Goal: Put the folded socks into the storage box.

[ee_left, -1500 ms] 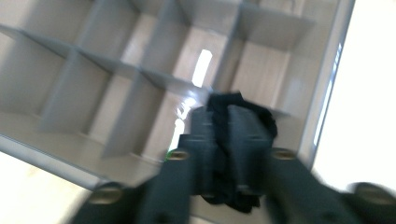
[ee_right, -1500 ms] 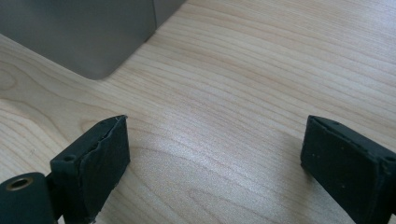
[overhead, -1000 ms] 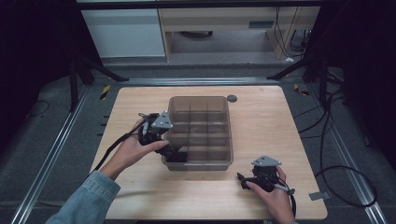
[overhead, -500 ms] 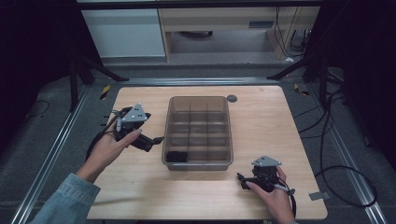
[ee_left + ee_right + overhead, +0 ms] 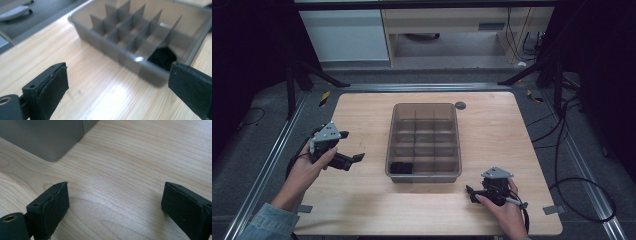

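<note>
**Two open grippers, one item in the tray**

Both pairs of jaws stand wide apart with nothing between them. The left gripper point(image 5: 348, 161) hovers over bare table point(image 5: 362, 205) to the left of the tray point(image 5: 424, 176), pointing right toward it. In the left gripper view its fingers point(image 5: 51, 86) frame the tray's near-left corner, where a black item point(image 5: 162, 57) sits in the corner compartment; the other compartments look empty. The right gripper point(image 5: 471, 192) rests low on the table just near and right of the tray, its fingers point(image 5: 53, 205) spread over plain wood beside the tray's corner point(image 5: 53, 150).

The step in hand looks like a release into that compartment, with the left hand clear of the tray. To do it well, keep the jaws open and high enough to clear the wall, and avoid nudging the tray. The right gripper is best kept off the tray unless it needs steadying.
</note>
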`<state>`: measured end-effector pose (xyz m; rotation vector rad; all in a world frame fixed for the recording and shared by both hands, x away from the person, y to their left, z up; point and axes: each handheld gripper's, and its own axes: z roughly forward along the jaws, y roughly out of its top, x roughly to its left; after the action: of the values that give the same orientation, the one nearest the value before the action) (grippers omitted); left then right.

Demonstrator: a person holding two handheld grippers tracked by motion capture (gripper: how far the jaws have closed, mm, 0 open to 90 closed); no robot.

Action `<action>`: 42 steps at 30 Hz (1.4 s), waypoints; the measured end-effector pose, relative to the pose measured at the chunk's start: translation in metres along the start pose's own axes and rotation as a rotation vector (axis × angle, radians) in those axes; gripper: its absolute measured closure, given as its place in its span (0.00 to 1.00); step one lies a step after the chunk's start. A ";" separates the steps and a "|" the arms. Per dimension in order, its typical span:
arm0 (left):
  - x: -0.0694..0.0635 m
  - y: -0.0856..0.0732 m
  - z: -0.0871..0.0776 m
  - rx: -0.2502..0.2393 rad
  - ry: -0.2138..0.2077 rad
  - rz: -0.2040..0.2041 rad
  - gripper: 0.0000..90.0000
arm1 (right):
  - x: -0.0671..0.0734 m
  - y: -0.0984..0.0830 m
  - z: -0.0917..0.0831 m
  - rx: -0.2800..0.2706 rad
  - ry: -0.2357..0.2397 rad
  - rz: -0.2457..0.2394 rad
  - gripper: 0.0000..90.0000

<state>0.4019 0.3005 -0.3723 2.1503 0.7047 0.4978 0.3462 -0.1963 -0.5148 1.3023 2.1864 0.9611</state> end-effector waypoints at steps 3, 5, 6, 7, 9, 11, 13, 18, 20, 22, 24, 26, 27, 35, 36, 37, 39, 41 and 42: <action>0.002 -0.015 0.000 0.021 0.007 -0.017 0.02 | 0.000 0.000 0.000 0.000 0.000 0.001 0.09; 0.000 -0.024 0.000 0.035 0.018 -0.016 0.03 | 0.000 0.000 0.000 0.000 0.000 0.001 0.09; -0.002 -0.033 0.002 0.052 0.020 -0.018 0.03 | 0.000 0.000 0.000 0.000 -0.001 0.001 0.09; -0.003 -0.037 0.003 0.060 0.018 -0.020 0.02 | 0.000 0.000 0.000 0.000 -0.001 0.001 0.09; -0.005 -0.045 0.007 0.072 0.012 -0.026 0.03 | 0.000 0.000 0.000 0.000 -0.002 0.002 0.09; -0.006 -0.052 0.010 0.082 0.007 -0.033 0.03 | 0.000 0.000 0.000 0.001 -0.002 0.002 0.09; -0.006 -0.058 0.015 0.095 0.001 -0.042 0.03 | 0.000 0.000 0.000 0.000 -0.003 0.002 0.09; -0.002 -0.071 0.031 0.146 0.004 -0.056 0.03 | 0.000 0.000 0.000 0.001 -0.003 0.002 0.09; 0.000 -0.076 0.038 0.167 0.015 -0.059 0.03 | 0.000 0.000 0.000 0.001 -0.002 0.002 0.09; 0.001 -0.078 0.041 0.174 0.018 -0.063 0.03 | 0.000 0.000 0.000 0.000 -0.002 0.002 0.09; 0.006 -0.083 0.047 0.186 0.029 -0.085 0.03 | 0.000 0.000 0.000 0.001 -0.001 0.003 0.09; 0.011 -0.086 0.053 0.199 0.045 -0.099 0.03 | 0.000 0.000 0.000 0.001 -0.001 0.003 0.09; 0.011 -0.086 0.053 0.199 0.045 -0.099 0.03 | 0.000 0.000 0.000 0.001 -0.001 0.003 0.09; 0.021 -0.092 0.075 0.210 0.053 -0.138 0.03 | 0.000 0.000 0.000 0.001 -0.001 0.002 0.08; 0.022 -0.092 0.078 0.206 0.057 -0.148 0.03 | 0.000 0.000 0.000 0.001 0.000 0.002 0.08; 0.023 -0.093 0.080 0.203 0.061 -0.155 0.04 | 0.000 0.000 0.000 0.001 0.002 0.002 0.08; 0.024 -0.094 0.086 0.205 0.072 -0.162 0.04 | 0.000 0.000 0.000 0.001 0.001 0.002 0.08; 0.025 -0.095 0.089 0.212 0.079 -0.161 0.04 | 0.000 0.000 0.000 0.001 0.002 0.002 0.08; 0.025 -0.096 0.092 0.207 0.077 -0.171 0.04 | 0.000 0.000 0.000 0.002 0.002 0.002 0.08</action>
<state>0.4419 0.3140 -0.5008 2.2449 1.0121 0.4343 0.3460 -0.1961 -0.5148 1.3046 2.1886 0.9623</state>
